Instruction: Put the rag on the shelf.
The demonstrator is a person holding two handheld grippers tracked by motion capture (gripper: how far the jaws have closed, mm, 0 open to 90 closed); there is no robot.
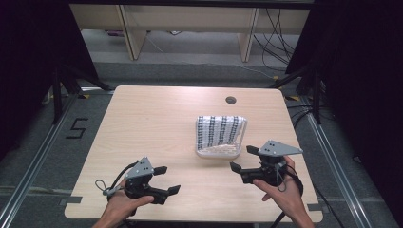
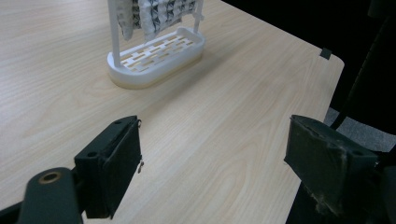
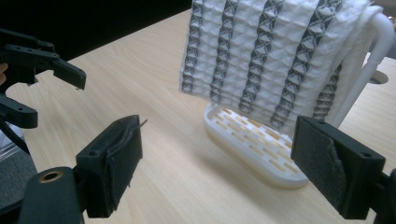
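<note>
- A white rack (image 1: 219, 151) with a slotted oval base is seen standing on the light wooden table (image 1: 157, 123), right of the middle and nearer the right edge.
- A white towel (image 1: 220, 129) with dark patterned stripes is draped over the rack's top rail and hangs down above the base; in the right claw view the cloth (image 3: 275, 56) is shown folded over the rail, its lower edge clear of the slotted base (image 3: 254, 144).
- The left claw (image 1: 164, 179) is held in the person's left hand (image 1: 124, 202) near the front edge of the table, left of the middle, with its jaws spread wide and nothing between them.
- In the left claw view the two black jaws are seen far apart over bare table, and the rack (image 2: 156, 58) is seen well ahead of them.
- The right claw (image 1: 244, 158) is held in the person's right hand (image 1: 280, 190) at the front right of the table, its jaws parted and empty, pointed toward the rack from just in front of it.
- In the right claw view the towel and rack are framed between the open jaws, near but not touched; whether the claw is resting on the table or held just above it cannot be told for certain.
- A round cable hole (image 1: 231, 99) is set in the table near its far edge, beyond the rack.
- The left claw (image 3: 42, 88) is also caught at the left edge of the right claw view, well apart from the rack.
</note>
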